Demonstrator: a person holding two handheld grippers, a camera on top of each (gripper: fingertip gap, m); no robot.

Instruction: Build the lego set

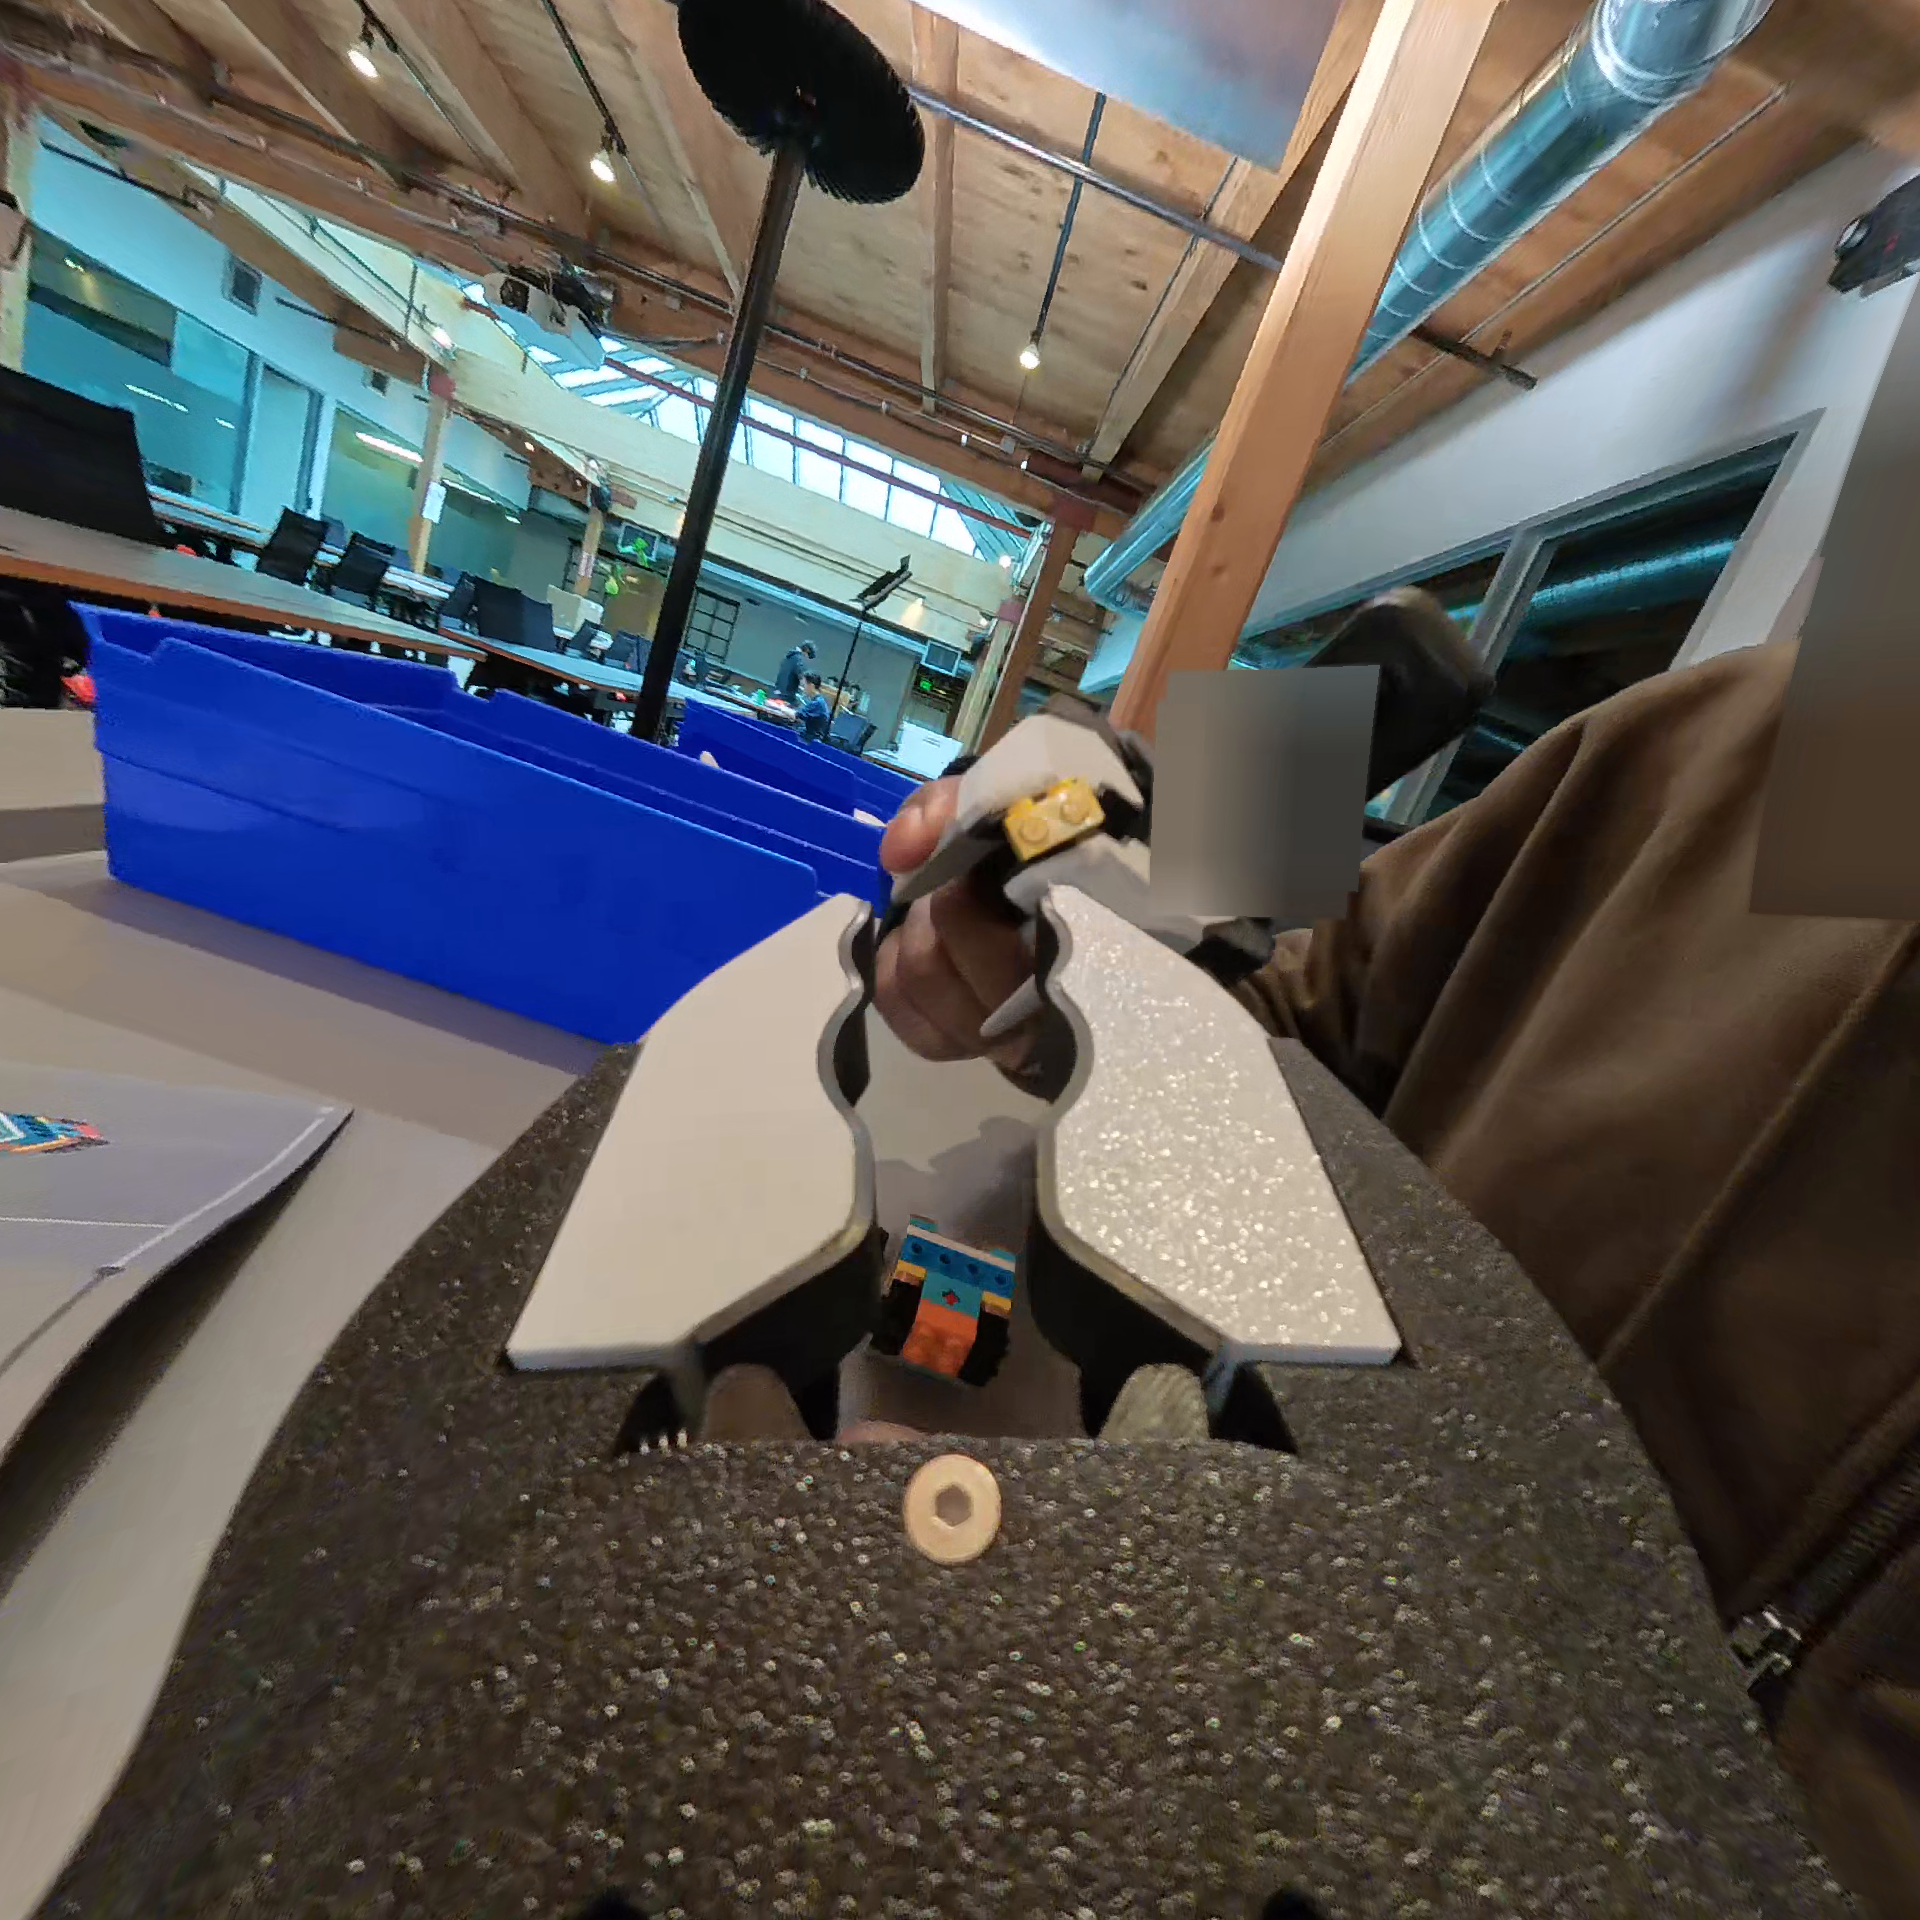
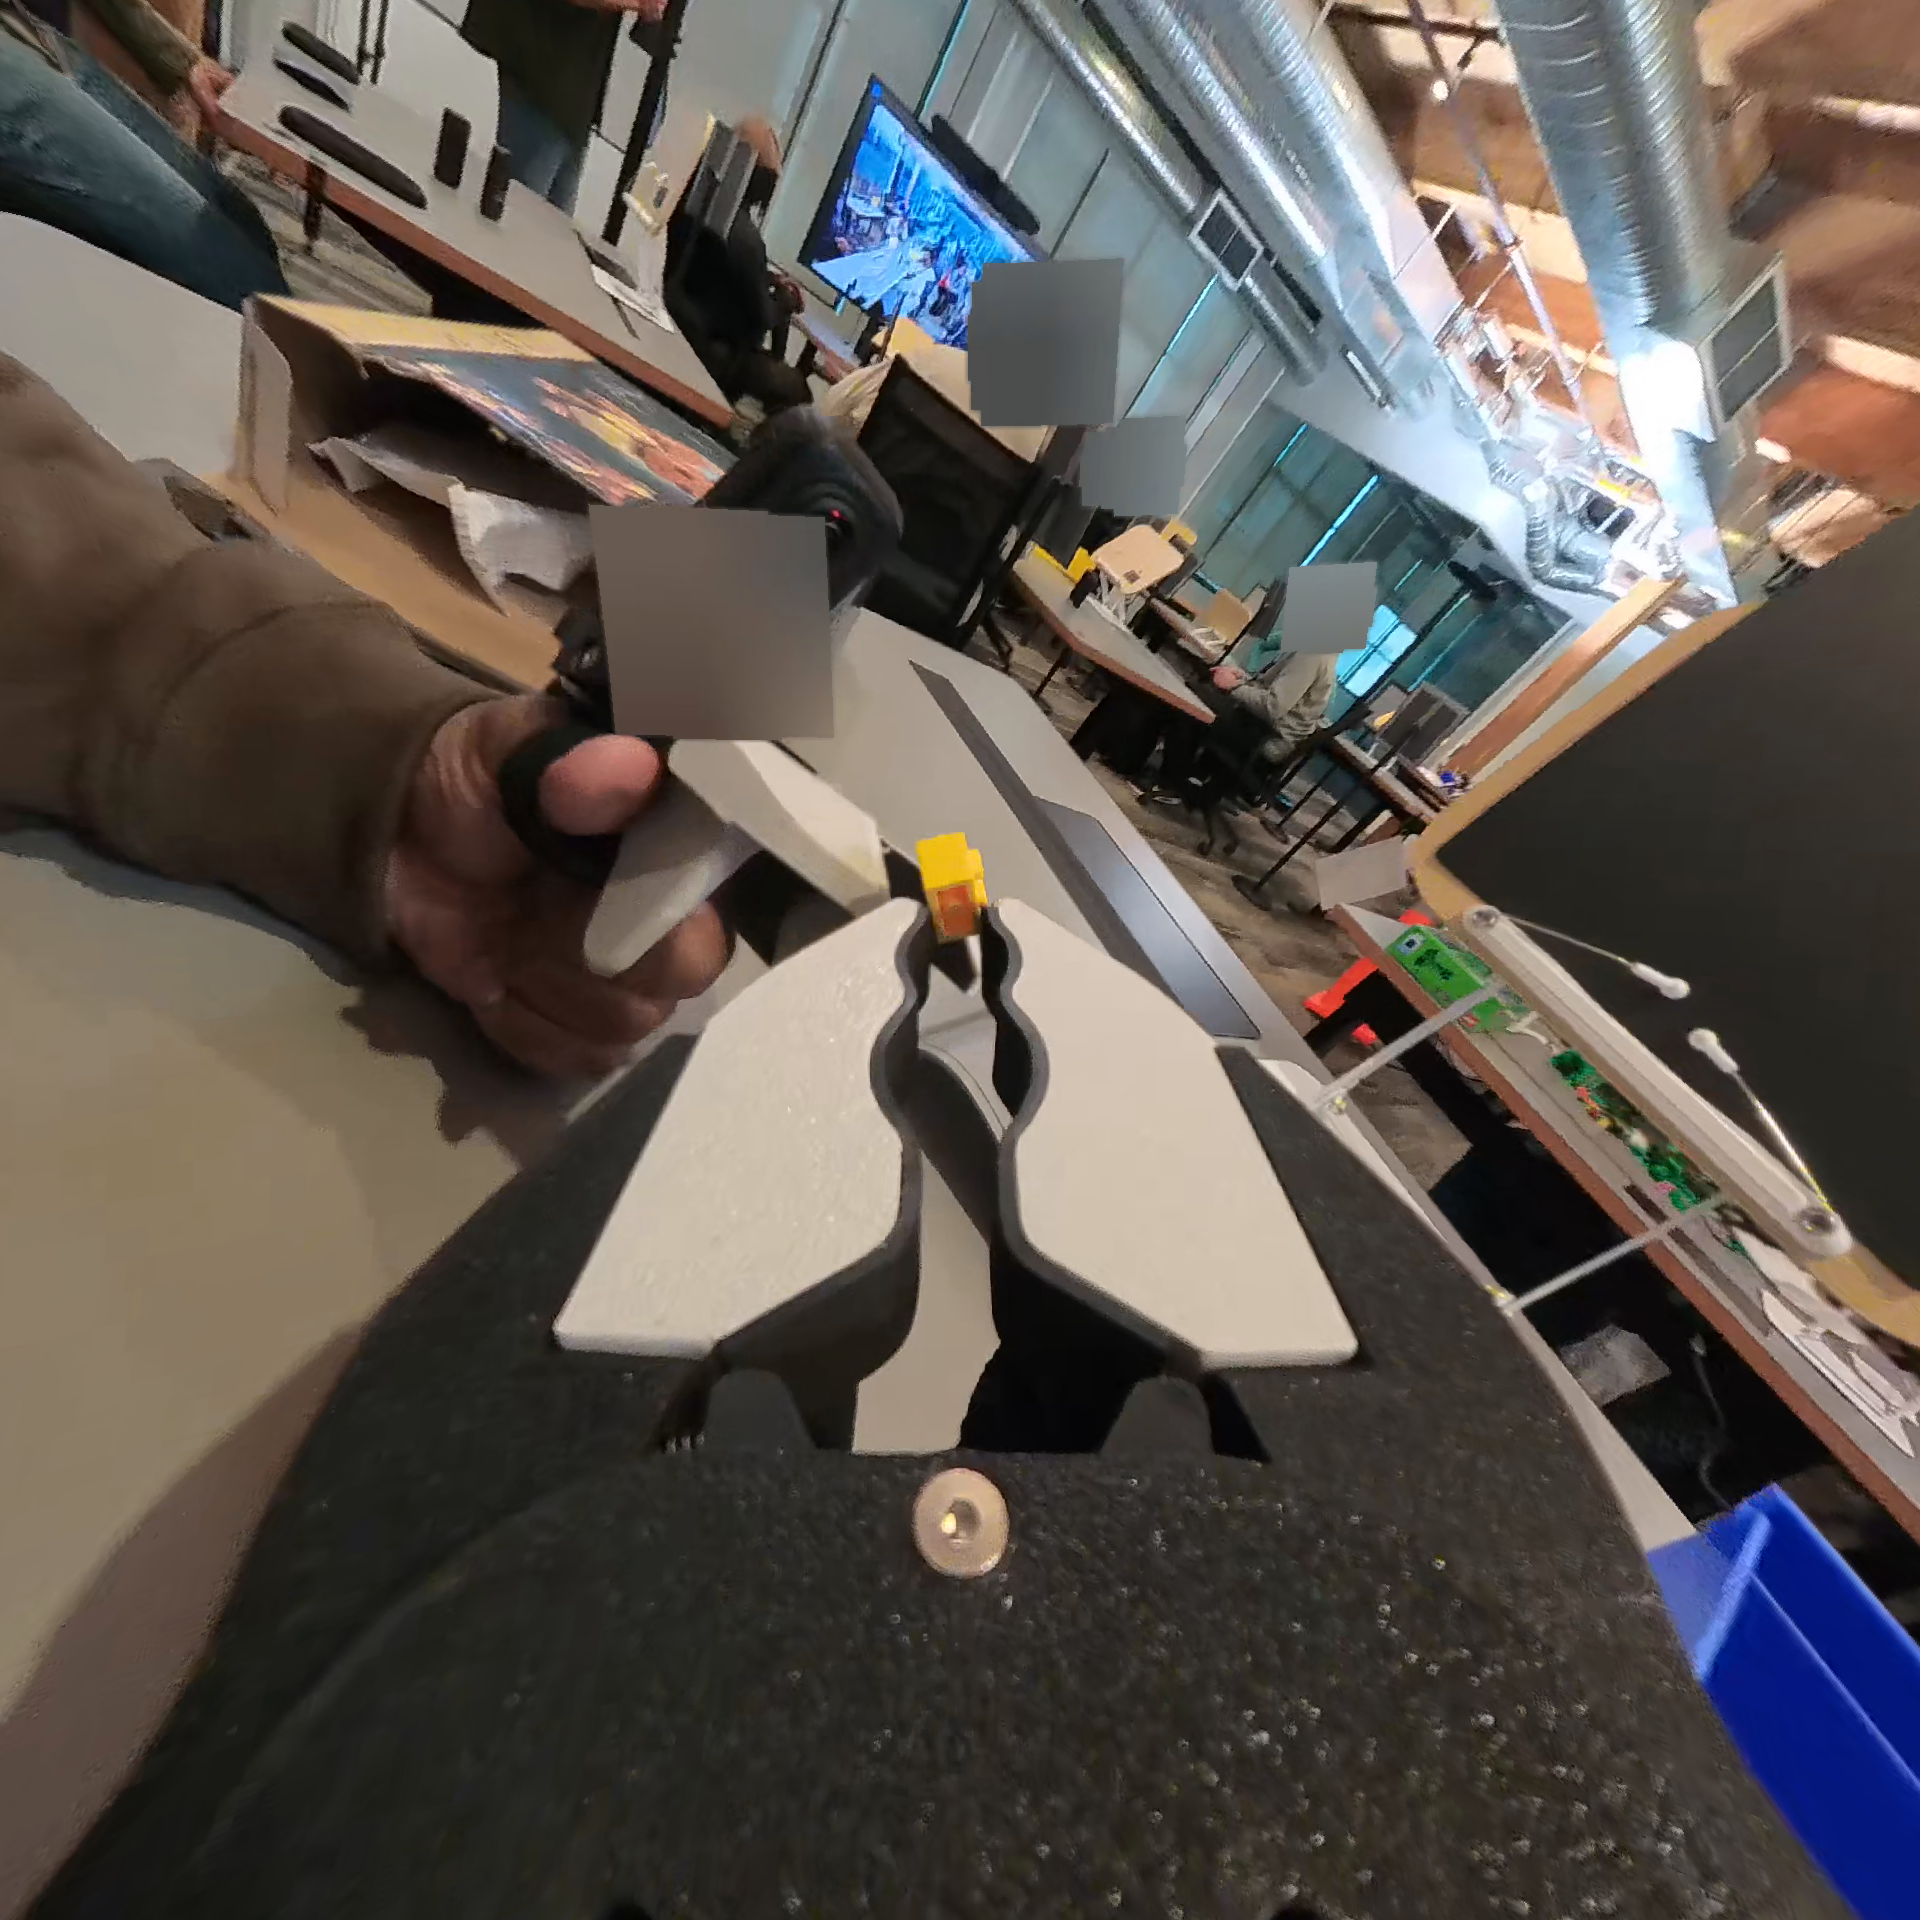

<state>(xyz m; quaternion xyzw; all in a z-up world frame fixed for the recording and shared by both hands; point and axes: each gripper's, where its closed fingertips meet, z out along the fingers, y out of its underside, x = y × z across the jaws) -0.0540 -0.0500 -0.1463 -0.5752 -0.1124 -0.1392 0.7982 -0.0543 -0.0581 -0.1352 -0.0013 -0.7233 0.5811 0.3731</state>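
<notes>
Meanwhile the right gripper (image 2: 954, 914) pinches a yellow brick (image 2: 951, 883), while the left gripper (image 1: 951, 914) stands spread, seemingly empty.

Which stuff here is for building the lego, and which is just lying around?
For the lego job:
- yellow brick pinched in the right gripper
- small half-built model on the table
- instruction booklet
- left gripper, open

Just lying about:
- blue bins
- opened cardboard box
- wall screen
</notes>
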